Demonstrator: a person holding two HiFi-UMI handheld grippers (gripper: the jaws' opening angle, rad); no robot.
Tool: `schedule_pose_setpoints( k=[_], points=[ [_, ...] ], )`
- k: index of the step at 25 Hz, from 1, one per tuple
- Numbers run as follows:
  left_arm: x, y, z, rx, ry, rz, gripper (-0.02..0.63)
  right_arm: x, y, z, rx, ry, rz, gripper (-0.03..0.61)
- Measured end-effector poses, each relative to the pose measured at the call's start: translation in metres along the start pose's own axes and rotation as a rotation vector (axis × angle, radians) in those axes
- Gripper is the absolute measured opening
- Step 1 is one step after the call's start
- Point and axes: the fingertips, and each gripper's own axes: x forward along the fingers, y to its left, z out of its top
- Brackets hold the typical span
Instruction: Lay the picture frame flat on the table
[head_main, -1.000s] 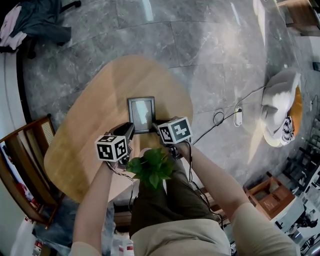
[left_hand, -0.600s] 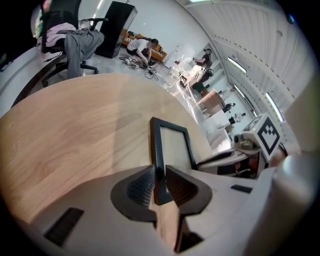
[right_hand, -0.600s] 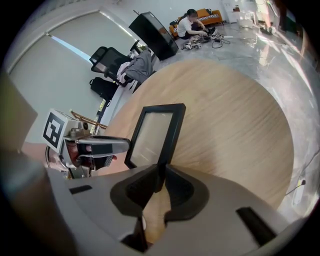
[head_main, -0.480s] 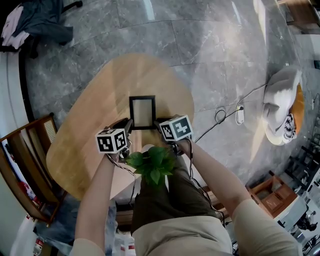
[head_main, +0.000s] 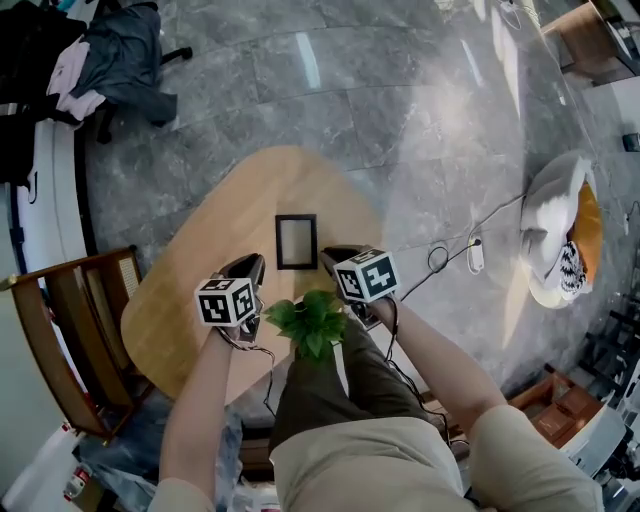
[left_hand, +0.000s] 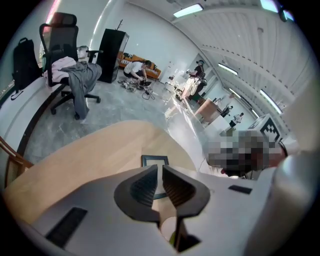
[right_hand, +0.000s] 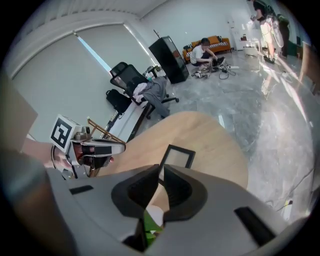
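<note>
Head view: black rectangular picture frame (head_main: 296, 241) lies flat on the rounded wooden bench (head_main: 200, 270); a leafy plant (head_main: 312, 322) hides the bench's near edge. Left gripper view: ribbed left tongs (left_hand: 160, 172) closed, empty, covering the frame's near edge. Right gripper view: right tongs (right_hand: 161, 175) likewise.

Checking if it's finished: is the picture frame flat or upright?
Flat: the picture frame lies face up on the wooden table, seen squarely from above.

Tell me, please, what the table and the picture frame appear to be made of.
Table: light wood or wood-look veneer with a satin finish; it is pale tan with faint grain streaks. Picture frame: black moulding, plastic or painted wood, I cannot tell which; the pale pane inside is likely glass or acrylic.
</note>
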Motion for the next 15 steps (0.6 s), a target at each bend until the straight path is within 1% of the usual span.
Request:
schedule_pose_setpoints(
  k=[4, 8, 12, 15],
  points=[
    [-0.058, -0.049, 0.041, 0.015, -0.089, -0.043, 0.031, -0.058, 0.039, 0.033, -0.033, -0.099, 0.025, 0.015],
    [-0.121, -0.092, 0.079, 0.065, -0.223, -0.065, 0.029, -0.115, 0.082, 0.063, -0.063, -0.211, 0.047, 0.014],
    [-0.187, -0.128, 0.100, 0.076, -0.330, -0.077, 0.026, -0.180, 0.125, 0.086, -0.142, -0.307, 0.062, 0.011],
    [-0.236, -0.156, 0.120, 0.090, -0.421, -0.087, 0.023, -0.230, 0.156, 0.105, -0.226, -0.379, 0.082, 0.009]
  ],
)
